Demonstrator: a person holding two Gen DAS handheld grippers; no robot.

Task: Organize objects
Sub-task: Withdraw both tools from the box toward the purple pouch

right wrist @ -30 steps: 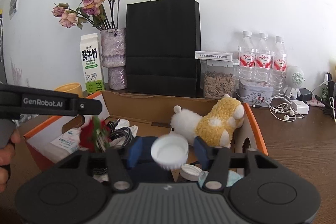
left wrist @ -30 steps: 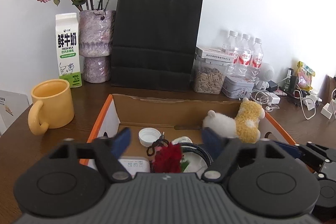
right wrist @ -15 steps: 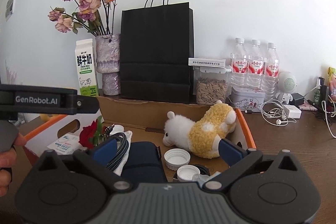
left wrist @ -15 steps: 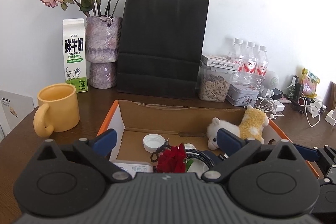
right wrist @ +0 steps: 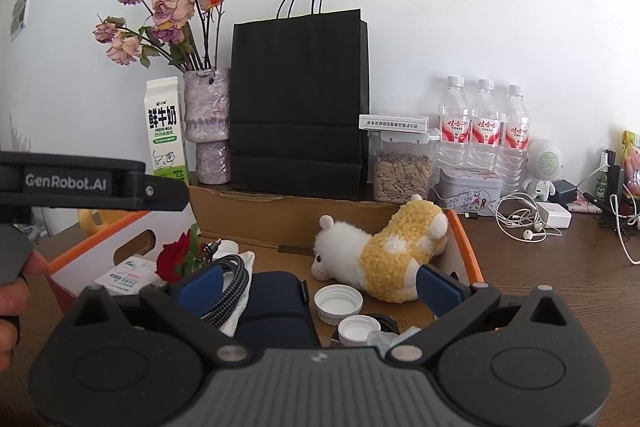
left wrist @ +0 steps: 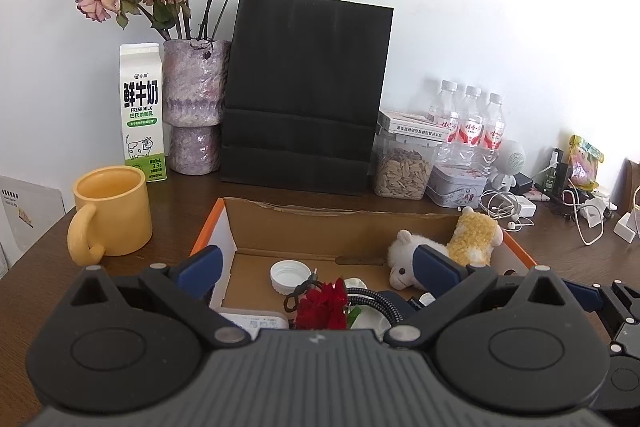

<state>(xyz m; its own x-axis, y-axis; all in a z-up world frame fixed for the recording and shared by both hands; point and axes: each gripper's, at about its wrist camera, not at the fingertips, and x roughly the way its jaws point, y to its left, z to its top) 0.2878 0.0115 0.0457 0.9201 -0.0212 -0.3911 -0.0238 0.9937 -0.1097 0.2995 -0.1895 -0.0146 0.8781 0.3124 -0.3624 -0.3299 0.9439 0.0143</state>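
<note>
An open cardboard box [left wrist: 344,223] [right wrist: 280,213] with orange edges sits on the brown table. In it lie a white and yellow plush alpaca [left wrist: 452,247] [right wrist: 384,251], white bottle caps [left wrist: 290,275] [right wrist: 338,301], a red rose [left wrist: 324,309] [right wrist: 174,259], a braided cable [right wrist: 228,287], a navy pouch [right wrist: 274,303] and a white packet [right wrist: 124,275]. My left gripper [left wrist: 316,267] is open and empty above the box's near side. My right gripper [right wrist: 318,285] is open and empty above the box, over the caps.
Behind the box stand a black paper bag [left wrist: 306,91], a vase of dried roses [left wrist: 194,103], a milk carton [left wrist: 142,111], a seed jar [left wrist: 402,167], a tin [left wrist: 456,185] and water bottles [left wrist: 472,127]. A yellow mug [left wrist: 112,211] stands left. Cables and earphones [right wrist: 524,223] lie right.
My right gripper opened and let go of a white cap, which now lies in the box by the alpaca. My left gripper opened wider. Both grippers drew back and up.
</note>
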